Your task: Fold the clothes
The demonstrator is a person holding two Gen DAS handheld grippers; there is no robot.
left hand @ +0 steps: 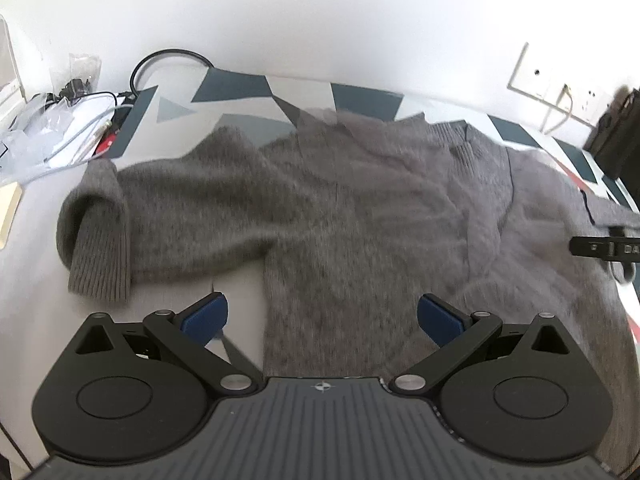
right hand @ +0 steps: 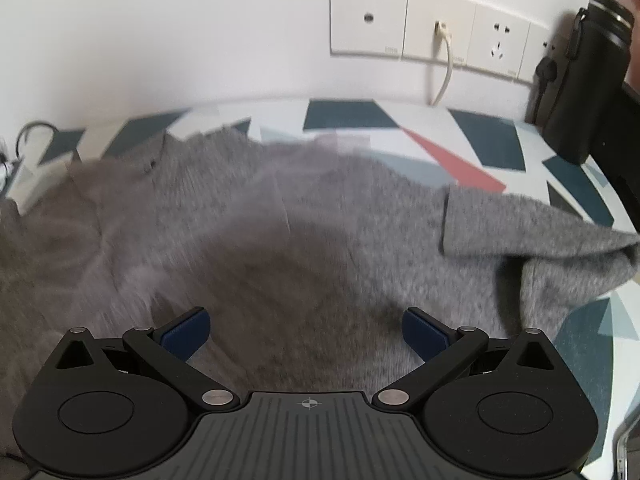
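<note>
A grey knitted sweater (left hand: 360, 208) lies spread over a patterned tablecloth (left hand: 240, 84). In the left wrist view its left sleeve (left hand: 160, 208) stretches out sideways, with the ribbed cuff (left hand: 100, 264) folded under at the end. My left gripper (left hand: 322, 316) hovers open over the sweater's lower left side, with nothing between its blue pads (left hand: 206, 316). In the right wrist view the sweater (right hand: 260, 240) fills the middle and its right sleeve (right hand: 540, 236) lies bunched at the right. My right gripper (right hand: 306, 332) is open above the sweater's body and holds nothing.
Black cables (left hand: 168, 60) and clear plastic bags (left hand: 44, 124) crowd the table's far left corner. Wall sockets (right hand: 436, 24) with a white cord sit above the table's back edge. A black bottle in a pouch (right hand: 580, 76) stands at the far right. The other gripper's black edge (left hand: 608, 246) shows at the right.
</note>
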